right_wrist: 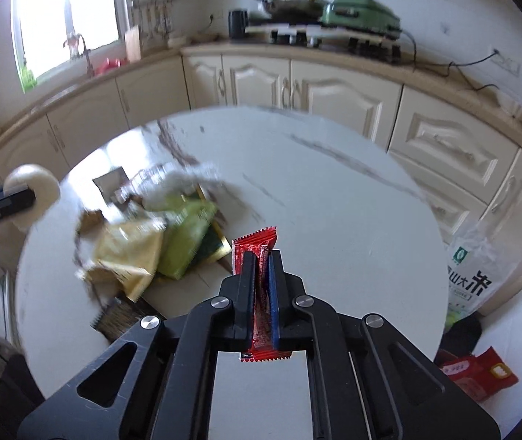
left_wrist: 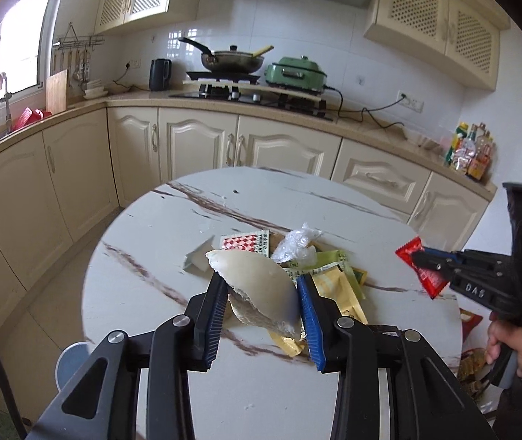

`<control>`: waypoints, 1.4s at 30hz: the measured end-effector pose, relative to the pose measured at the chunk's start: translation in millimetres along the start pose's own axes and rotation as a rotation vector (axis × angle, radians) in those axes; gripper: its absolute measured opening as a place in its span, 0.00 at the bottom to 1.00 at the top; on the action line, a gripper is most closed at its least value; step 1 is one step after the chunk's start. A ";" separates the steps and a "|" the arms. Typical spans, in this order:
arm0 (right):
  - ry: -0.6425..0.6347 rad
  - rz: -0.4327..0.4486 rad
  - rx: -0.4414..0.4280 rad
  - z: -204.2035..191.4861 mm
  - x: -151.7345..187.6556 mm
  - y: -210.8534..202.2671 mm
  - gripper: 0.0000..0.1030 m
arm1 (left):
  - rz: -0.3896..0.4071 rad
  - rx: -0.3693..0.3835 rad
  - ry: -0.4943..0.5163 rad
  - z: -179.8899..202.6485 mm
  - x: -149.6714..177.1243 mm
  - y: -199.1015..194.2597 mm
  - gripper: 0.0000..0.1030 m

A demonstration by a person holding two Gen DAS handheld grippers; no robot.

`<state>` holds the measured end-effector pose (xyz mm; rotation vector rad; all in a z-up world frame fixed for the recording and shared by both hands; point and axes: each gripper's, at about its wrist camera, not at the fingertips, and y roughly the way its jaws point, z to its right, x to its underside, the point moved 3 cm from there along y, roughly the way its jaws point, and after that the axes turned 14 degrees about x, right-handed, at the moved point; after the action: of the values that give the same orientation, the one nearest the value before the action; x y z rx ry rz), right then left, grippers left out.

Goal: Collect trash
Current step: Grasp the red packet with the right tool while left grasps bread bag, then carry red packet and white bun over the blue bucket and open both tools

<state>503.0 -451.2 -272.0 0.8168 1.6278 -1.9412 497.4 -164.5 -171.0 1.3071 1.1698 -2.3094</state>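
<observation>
Left tongs are clamping a pale peel; right tongs are pinching a red sachet, both above the littered tabletop.

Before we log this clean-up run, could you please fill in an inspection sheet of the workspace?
Surface: round marble-patterned table, brown veins.
Job's things: pale curved peel piece and red wrapper, both lifted.
Clutter: pile of wrappers remains on the table; checkered packet, clear plastic.
Grippers: left gripper shut on the peel piece; right gripper shut on the red wrapper.
Cables: black cord along the counter.
Surroundings: kitchen cabinets, wok, green cooker, rice bag on floor.
</observation>
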 end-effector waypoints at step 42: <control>-0.237 -0.366 -0.471 -600.0 42.4 279.8 0.18 | -0.217 -0.307 -0.533 -430.1 231.8 -86.7 0.35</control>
<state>750.2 88.7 -567.7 0.1057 2.0670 -1.6785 580.3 249.5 -431.8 0.4355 1.4363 -2.2853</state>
